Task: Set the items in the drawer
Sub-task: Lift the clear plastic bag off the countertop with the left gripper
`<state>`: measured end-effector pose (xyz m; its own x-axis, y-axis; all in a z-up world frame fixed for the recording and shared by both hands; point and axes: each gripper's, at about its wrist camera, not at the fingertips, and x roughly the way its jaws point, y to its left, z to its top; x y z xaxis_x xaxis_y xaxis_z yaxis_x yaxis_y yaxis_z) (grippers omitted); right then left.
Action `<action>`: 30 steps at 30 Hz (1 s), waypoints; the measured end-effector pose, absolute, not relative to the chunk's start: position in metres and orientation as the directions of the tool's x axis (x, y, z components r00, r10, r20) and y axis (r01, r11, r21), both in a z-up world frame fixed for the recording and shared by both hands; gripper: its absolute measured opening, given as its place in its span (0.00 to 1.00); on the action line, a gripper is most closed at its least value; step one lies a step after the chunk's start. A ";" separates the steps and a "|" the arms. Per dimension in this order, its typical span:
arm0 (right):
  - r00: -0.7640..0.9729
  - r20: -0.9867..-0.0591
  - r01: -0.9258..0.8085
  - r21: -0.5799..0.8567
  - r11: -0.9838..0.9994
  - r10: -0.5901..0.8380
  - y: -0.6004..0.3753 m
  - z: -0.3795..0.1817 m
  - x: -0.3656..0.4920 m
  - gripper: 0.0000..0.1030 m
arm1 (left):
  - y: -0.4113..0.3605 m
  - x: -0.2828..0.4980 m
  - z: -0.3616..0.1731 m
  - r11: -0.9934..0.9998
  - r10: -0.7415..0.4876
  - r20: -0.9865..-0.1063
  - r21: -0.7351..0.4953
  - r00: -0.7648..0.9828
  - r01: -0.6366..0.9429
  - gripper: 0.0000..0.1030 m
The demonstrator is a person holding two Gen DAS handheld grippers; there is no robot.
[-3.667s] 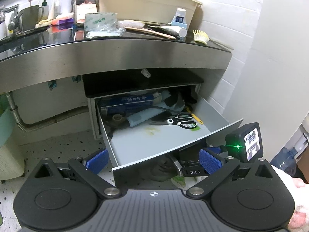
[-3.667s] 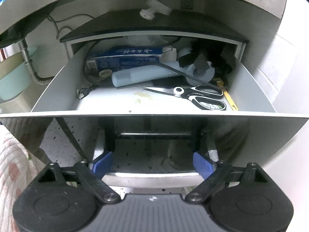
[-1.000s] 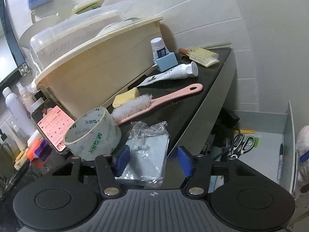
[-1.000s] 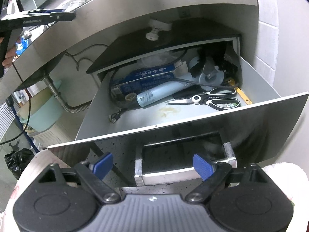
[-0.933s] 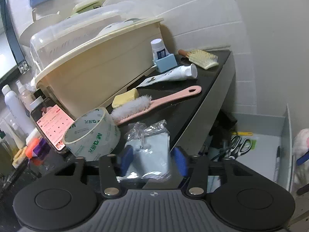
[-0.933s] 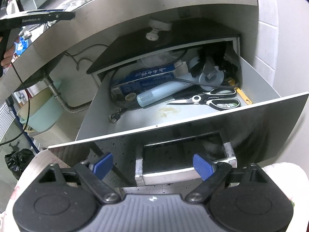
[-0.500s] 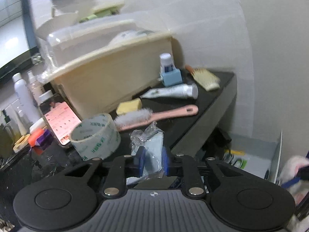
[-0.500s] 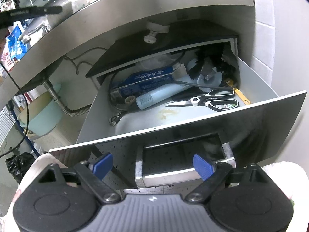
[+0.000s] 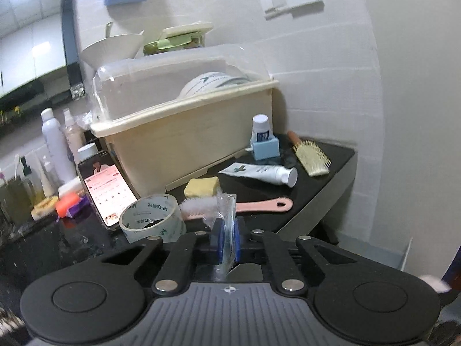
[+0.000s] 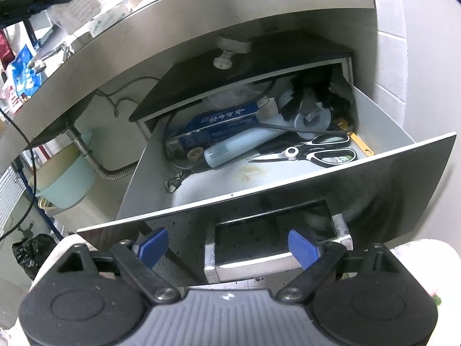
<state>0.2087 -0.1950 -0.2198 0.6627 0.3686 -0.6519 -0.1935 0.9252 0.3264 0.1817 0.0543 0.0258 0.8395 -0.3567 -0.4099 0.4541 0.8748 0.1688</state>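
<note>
Our left gripper is clenched on a clear plastic packet, holding it edge-up above the black counter, just in front of the tape roll and pink brush. Our right gripper hangs released before the pulled-out drawer, where scissors lie.

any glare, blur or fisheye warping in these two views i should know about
Left wrist view: bright ceiling-light glare at the top left corner, slight motion softness, wall tiles bowed by the fisheye; the left claw and its plastic packet stay readable. Right wrist view: sharper, the glossy drawer front mirrors the floor, the drawer's back is in shadow, and the counter edge curves strongly; the right claw is clear.
</note>
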 end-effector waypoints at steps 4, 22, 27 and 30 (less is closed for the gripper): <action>0.666 -0.644 -0.195 0.337 0.921 0.376 -0.196 -0.219 0.208 0.88 | 0.056 0.174 0.034 0.873 -0.389 -0.422 0.114 0.819 0.474 0.05; 0.672 -0.627 -0.204 0.354 0.913 0.393 -0.201 -0.216 0.206 0.88 | 0.022 0.167 -0.032 0.837 -0.423 -0.588 0.038 0.690 0.546 0.04; 0.670 -0.631 -0.205 0.350 0.914 0.392 -0.202 -0.217 0.204 0.88 | 0.009 0.178 -0.073 0.830 -0.386 -0.646 0.068 0.659 0.553 0.04; 0.672 -0.628 -0.206 0.350 0.914 0.392 -0.203 -0.217 0.204 0.88 | -0.001 0.182 -0.101 0.818 -0.347 -0.674 0.122 0.652 0.562 0.04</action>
<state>0.2036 -0.2029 -0.2168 0.6725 0.3917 -0.6280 -0.2060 0.9140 0.3495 0.1823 -0.0009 -0.1014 0.6517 -0.3470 -0.6745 0.5616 0.8184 0.1216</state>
